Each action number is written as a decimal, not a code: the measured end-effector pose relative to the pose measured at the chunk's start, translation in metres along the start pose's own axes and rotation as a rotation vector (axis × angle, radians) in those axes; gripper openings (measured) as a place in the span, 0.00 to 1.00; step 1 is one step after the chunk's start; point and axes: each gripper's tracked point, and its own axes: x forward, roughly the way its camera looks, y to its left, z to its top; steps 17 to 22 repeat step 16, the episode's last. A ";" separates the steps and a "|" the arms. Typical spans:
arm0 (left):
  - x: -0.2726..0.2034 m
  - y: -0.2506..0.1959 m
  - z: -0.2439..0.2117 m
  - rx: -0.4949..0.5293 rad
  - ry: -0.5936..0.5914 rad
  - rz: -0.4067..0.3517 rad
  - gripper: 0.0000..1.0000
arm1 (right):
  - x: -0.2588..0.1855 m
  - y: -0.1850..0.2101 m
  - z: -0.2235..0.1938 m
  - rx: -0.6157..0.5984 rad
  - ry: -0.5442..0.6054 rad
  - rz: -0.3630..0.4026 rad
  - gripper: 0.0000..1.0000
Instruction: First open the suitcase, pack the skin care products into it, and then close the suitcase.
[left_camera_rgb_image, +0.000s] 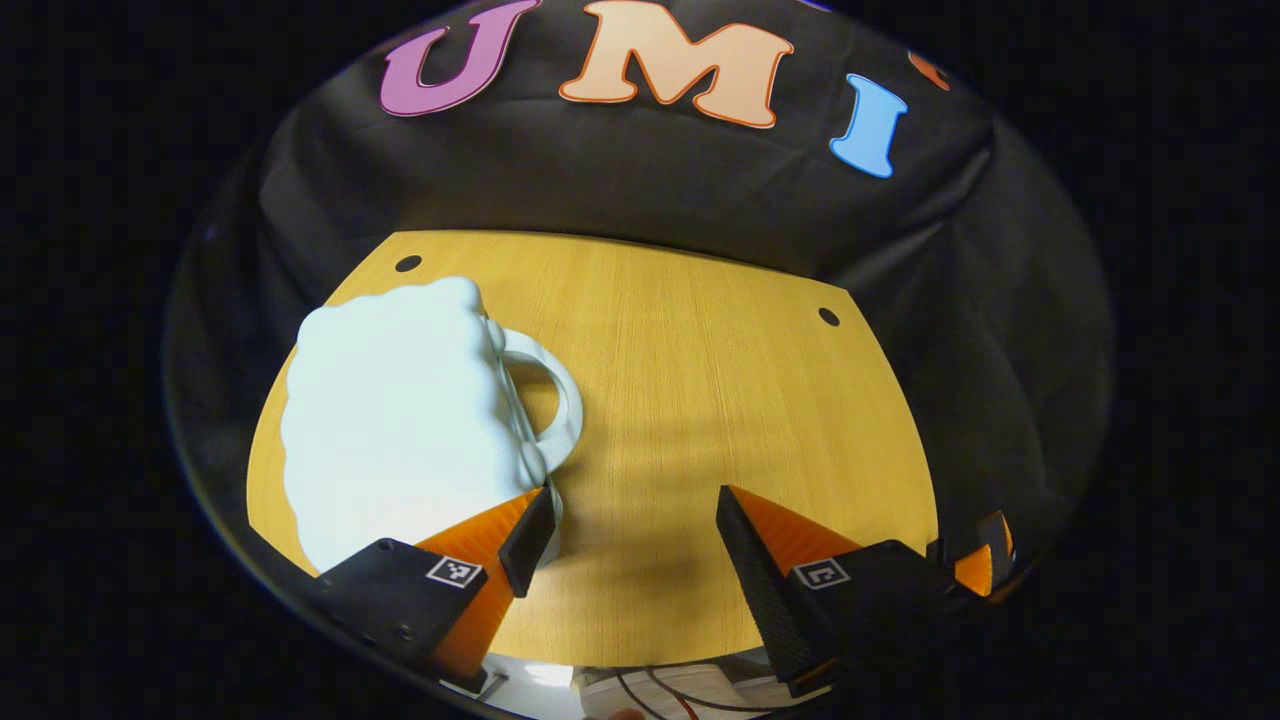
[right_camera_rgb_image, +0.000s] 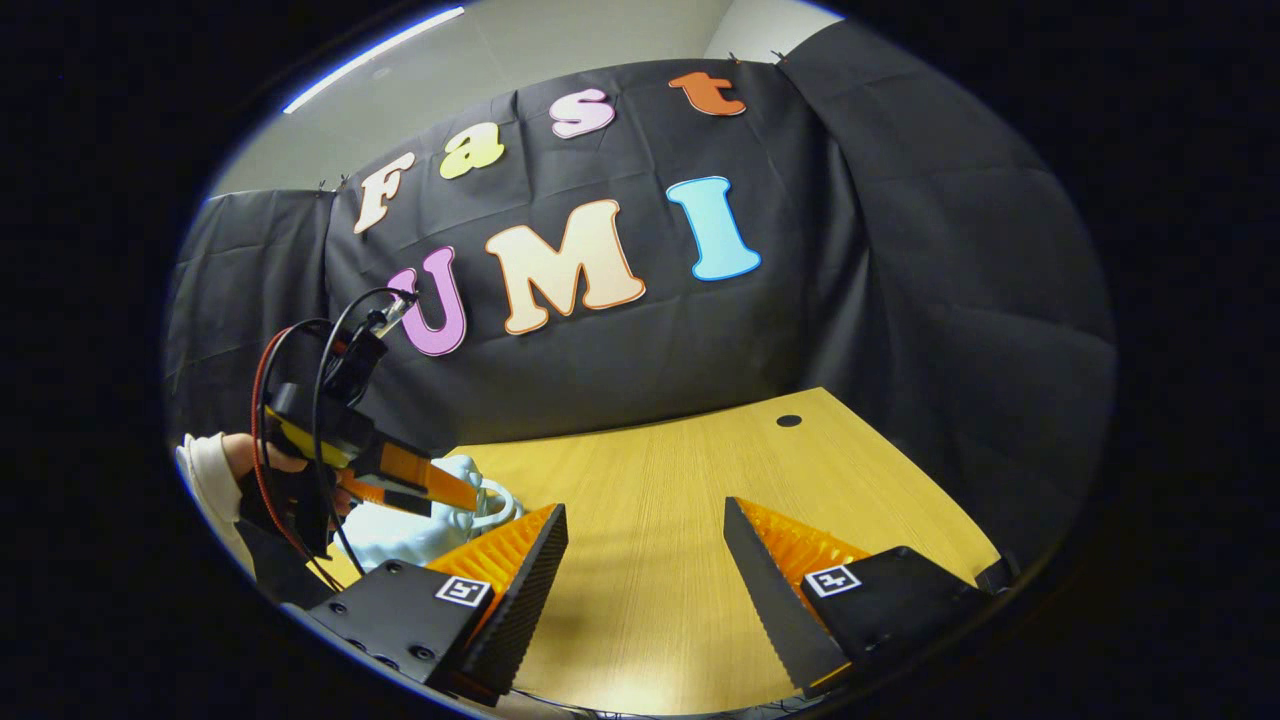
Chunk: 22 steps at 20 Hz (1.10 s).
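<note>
While both tools stand spread and grasp nothing, left tool (left_camera_rgb_image: 633, 545) and right tool (right_camera_rgb_image: 646, 560), one pale suitcase (left_camera_rgb_image: 400, 440) lies shut on the tabletop's (left_camera_rgb_image: 720, 400) left side.

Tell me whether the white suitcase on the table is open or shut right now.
Shut. The white suitcase lies flat on the wooden table, its lid down, no interior showing, its handle sticking out sideways. The open left claw is beside it.

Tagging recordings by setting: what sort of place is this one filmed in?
Likely a staged recording booth, not a home: black cloth wall behind a bare wooden table, with a small white suitcase on it and a plain office-like ceiling above.
</note>
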 end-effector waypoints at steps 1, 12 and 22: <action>-0.001 -0.001 -0.009 0.002 0.009 0.002 0.96 | 0.000 0.000 -0.001 0.004 0.004 0.004 0.98; -0.002 -0.006 -0.051 -0.010 0.075 -0.007 0.96 | 0.005 -0.010 -0.002 0.026 0.009 -0.006 0.98; 0.001 -0.009 -0.043 0.001 0.074 -0.026 0.97 | 0.009 -0.012 -0.005 0.038 0.015 -0.030 0.92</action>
